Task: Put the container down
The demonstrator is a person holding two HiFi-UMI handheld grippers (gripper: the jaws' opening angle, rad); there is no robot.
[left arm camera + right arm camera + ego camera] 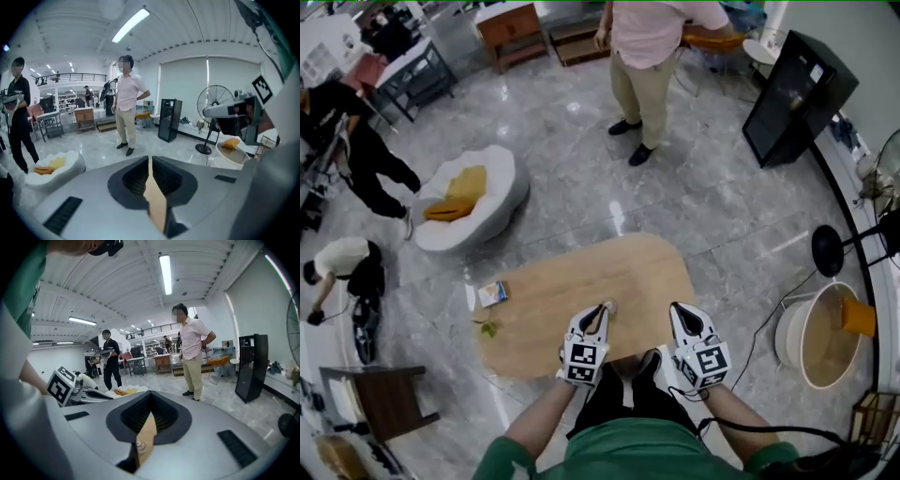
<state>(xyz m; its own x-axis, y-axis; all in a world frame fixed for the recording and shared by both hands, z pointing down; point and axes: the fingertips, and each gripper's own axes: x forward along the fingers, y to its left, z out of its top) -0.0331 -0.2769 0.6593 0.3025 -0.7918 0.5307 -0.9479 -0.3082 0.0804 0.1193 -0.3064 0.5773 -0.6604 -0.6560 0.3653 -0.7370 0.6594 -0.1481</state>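
Observation:
A small round pale container stands on the light wooden table, near its front edge. In the head view my left gripper is held over the table with its tip beside the container. The right gripper hangs over the table's front right corner. In the left gripper view the left gripper has its jaws together with nothing between them. The right gripper is likewise closed and empty. Through the gap under its jaws a small round thing shows on the wood.
A small blue and white box and a green leaf lie at the table's left end. A person in a pink shirt stands beyond it. A white beanbag lies on the floor at left, a round tub at right.

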